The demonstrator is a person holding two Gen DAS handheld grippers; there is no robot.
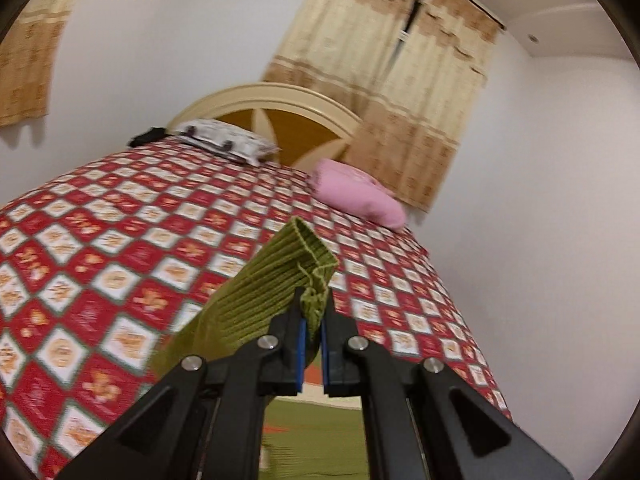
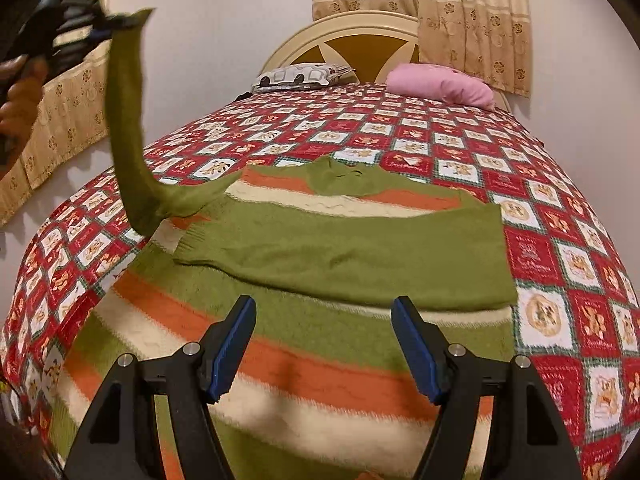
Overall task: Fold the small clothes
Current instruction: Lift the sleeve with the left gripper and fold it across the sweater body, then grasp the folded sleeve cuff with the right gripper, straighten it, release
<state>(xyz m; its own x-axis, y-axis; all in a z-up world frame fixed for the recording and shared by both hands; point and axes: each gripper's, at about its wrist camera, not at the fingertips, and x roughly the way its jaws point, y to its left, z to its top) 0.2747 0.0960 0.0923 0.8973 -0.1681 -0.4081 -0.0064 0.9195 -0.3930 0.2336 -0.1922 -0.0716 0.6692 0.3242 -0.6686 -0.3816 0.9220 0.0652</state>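
A striped sweater [image 2: 304, 320] in green, orange and cream lies flat on the bed, its right sleeve [image 2: 360, 256] folded across the chest. My left gripper [image 1: 313, 300] is shut on the ribbed green cuff [image 1: 288, 268] of the other sleeve. In the right wrist view that left gripper [image 2: 116, 22] is high at the upper left, held by a hand, and the left sleeve [image 2: 128, 120] hangs stretched from it down to the shoulder. My right gripper [image 2: 324, 312] hovers open over the sweater's lower body, nothing between its blue pads.
The bed carries a red and white patterned cover [image 2: 560, 208]. A pink pillow [image 2: 440, 84] and a car-print pillow [image 2: 304, 74] lie by the cream headboard [image 2: 360, 36]. Beige curtains [image 2: 472, 12] hang behind and at the left wall. White walls flank the bed.
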